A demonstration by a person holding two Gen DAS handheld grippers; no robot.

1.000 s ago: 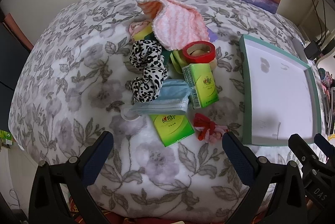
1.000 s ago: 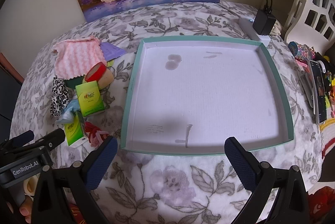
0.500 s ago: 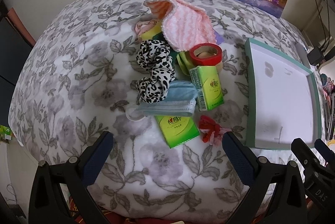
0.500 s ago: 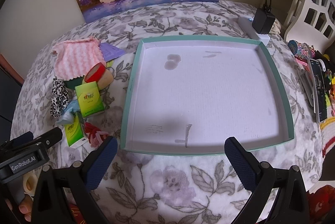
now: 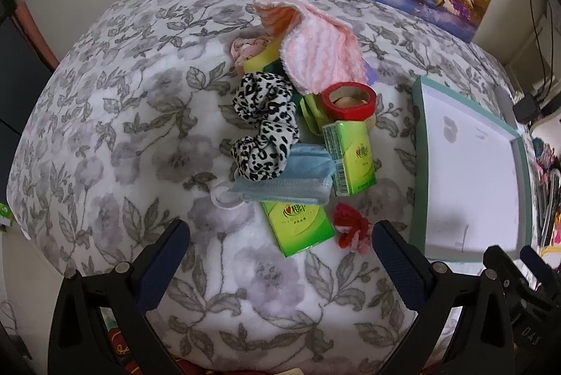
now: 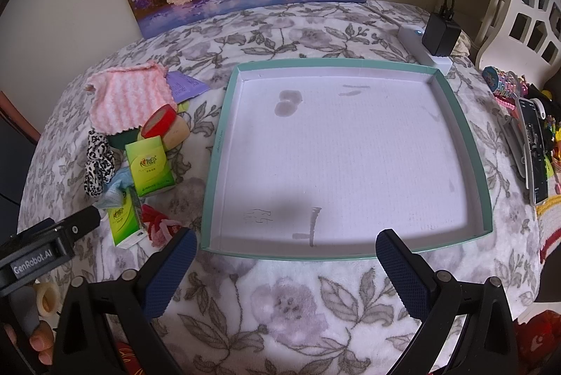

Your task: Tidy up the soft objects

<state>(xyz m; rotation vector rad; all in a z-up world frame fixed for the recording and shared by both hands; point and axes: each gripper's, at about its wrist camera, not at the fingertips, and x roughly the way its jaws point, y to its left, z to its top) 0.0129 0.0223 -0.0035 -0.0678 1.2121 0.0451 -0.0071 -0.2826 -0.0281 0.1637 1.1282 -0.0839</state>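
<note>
Left wrist view: left gripper spread wide, nothing between the pads, hovering over the near part of the floral blanket short of the pile. Pile lies ahead, left of the tray: pink striped cloth draped at the far end, leopard scrunchie in the middle, blue face mask partly under it, red yarn tie nearest the right finger, pink scrunchie at the far left. Mixed in: two green tissue packs and a red tape roll. Judgement: soft items are light and limp, will sag and drape once lifted; scrunchie best pinched across one bunched lobe, cloth at its raised folded edge, mask at mid-body rather than by the ear loop. The mask overlaps the scrunchie and the nearer pack, so a pull on one may drag its neighbour. Tape roll is rigid. Right wrist view: right gripper also fully parted and empty, held above the blanket at the tray's near edge. Tray holds no objects; only grey marks on its white floor. Same pile sits left of the tray, scrunchie and cloth visible, yarn tie just beside the tray's near-left corner. Left gripper body shows at lower left. Nothing sorted yet.
</note>
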